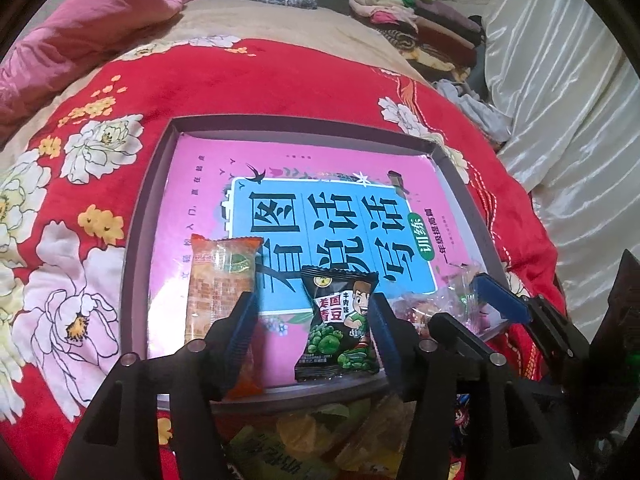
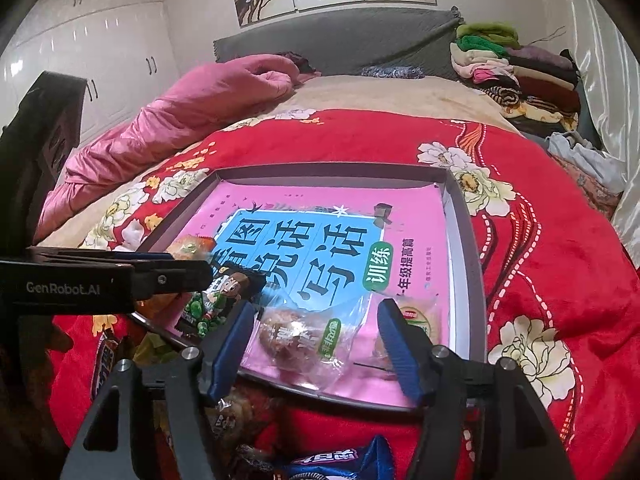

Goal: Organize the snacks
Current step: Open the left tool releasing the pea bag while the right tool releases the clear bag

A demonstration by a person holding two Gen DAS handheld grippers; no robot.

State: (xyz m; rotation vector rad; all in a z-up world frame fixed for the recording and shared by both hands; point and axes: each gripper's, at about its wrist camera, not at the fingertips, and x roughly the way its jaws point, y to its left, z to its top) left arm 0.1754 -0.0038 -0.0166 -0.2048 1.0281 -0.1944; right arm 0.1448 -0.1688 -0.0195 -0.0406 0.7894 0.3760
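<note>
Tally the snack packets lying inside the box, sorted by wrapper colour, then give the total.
Orange wrapper: 1
Black green-pea packet: 1
Clear wrapper: 2, a brown pastry and a round biscuit
Total in the box: 4

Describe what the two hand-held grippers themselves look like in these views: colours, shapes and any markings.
The left hand-held gripper and the right hand-held gripper look alike: matte black angular linkage arms joined by silver round-headed pins, each finger faced with a ribbed blue pad. Seen from the right wrist, the left unit's black side reads "GenRobot.AI" in pale lettering. No cables or sleeves show.
</note>
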